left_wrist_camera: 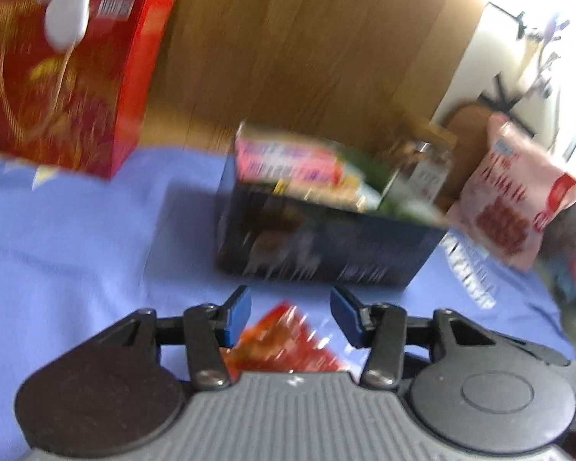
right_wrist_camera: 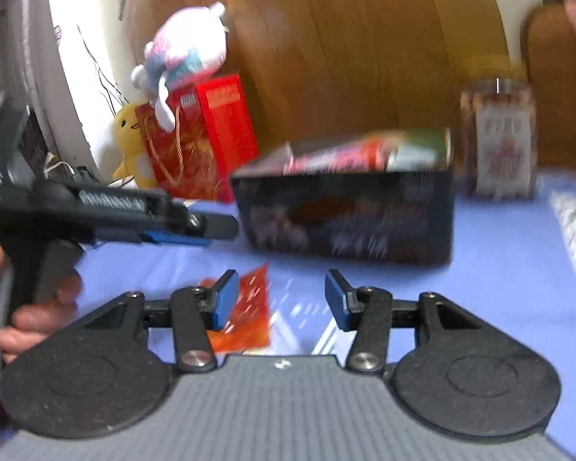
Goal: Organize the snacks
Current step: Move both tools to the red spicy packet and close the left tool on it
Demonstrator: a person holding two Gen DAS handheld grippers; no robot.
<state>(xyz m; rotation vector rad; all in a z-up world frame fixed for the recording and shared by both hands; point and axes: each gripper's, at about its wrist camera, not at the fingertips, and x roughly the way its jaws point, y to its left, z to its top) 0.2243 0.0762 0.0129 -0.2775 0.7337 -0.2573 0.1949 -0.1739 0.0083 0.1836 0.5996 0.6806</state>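
Left wrist view: both the left hand-held gripper (left_wrist_camera: pixel 290 313) and right hand-held gripper (right_wrist_camera: pixel 281 297) gape empty over the orange snack packet (left_wrist_camera: pixel 288 342) lying flat on the blue-covered counter (left_wrist_camera: pixel 76 249) before the dark box (left_wrist_camera: pixel 326 242); probably light, crinkly, slippery, so pinch an edge.

We see a surface covered with a blue cloth (left_wrist_camera: pixel 76 249), which carries everything. Near its middle, at about twelve o'clock from us, a dark box (left_wrist_camera: pixel 326 246) rests on it, with snack packs showing above its rim. At six o'clock, closest to us, an orange-red packet (right_wrist_camera: pixel 245 307) lies flat on the cloth, apart from the box. At ten o'clock a red gift bag (right_wrist_camera: pixel 199 142) stands on the far edge. At two o'clock a clear jar (right_wrist_camera: pixel 499 142) stands upright just beside the box. Blur hides finer detail.
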